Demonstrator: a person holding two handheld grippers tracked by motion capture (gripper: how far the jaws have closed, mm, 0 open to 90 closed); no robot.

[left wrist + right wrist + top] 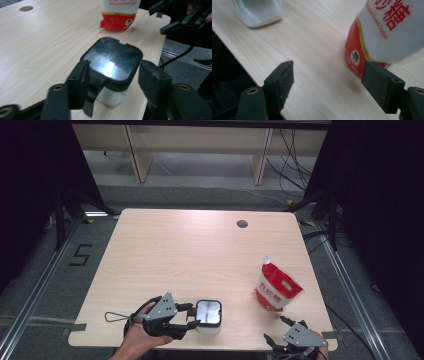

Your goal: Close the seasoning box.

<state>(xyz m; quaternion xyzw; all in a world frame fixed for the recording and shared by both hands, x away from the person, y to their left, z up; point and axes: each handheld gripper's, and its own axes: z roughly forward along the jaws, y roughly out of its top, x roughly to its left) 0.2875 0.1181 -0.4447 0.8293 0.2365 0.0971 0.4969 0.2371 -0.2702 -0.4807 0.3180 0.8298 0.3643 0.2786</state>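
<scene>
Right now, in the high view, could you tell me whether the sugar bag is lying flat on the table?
No, the sugar bag stands upright on the table, spout end up.

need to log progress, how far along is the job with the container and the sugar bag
Done: the lidded container stands upright near the front edge of the table, lid on. In hand: nothing is gripped. The left gripper has its jaws open on either side of the container's lid; the right gripper is open just short of the sugar bag. Left: the standing bag looks untouched, probably next to be picked up.
</scene>
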